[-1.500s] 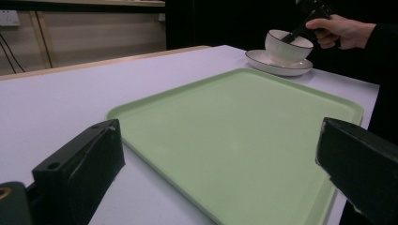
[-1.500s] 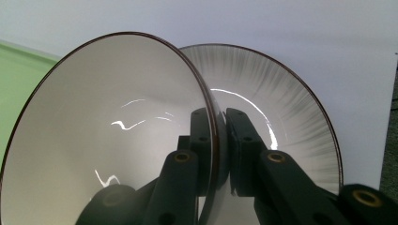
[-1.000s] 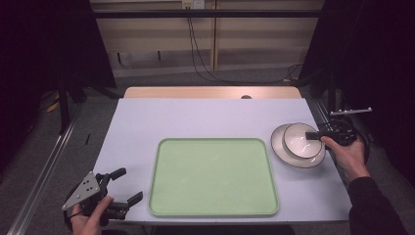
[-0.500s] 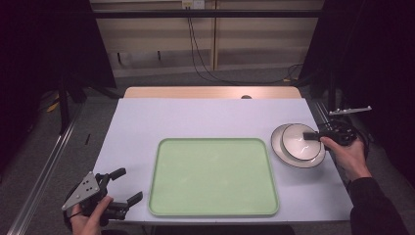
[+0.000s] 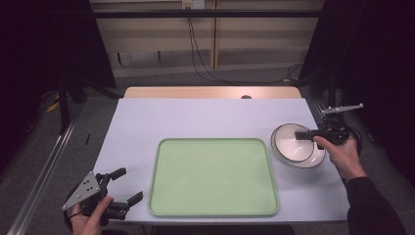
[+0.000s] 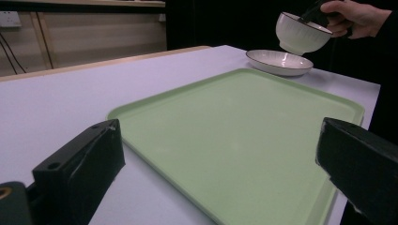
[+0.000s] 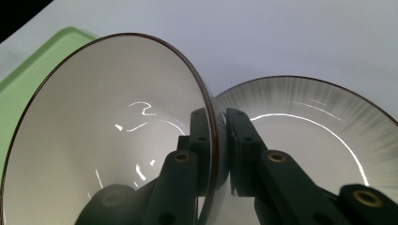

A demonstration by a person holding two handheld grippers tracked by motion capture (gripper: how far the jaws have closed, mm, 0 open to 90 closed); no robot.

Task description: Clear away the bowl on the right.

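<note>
Since the earlier frame: bowl (image 6: 300,32) raised clear of the plate (image 6: 279,62), now hanging just above it. Table (image 5: 195,117): pale lilac top, wooden strip along the far edge. Tray (image 5: 214,176): light green, rounded corners, bare inside, lying near the table's front edge. Plate: white, dark rim, streaked border, on the table just right of the tray, nothing in it. Bowl: white, dark rim, ribbed outside, nothing inside, tilted. Right gripper (image 7: 217,140): jaws clamped on the bowl's rim, one inside the wall, one outside. Left gripper (image 5: 125,185): jaws wide apart, holding nothing, at the table's front left corner, beside the tray.
</note>
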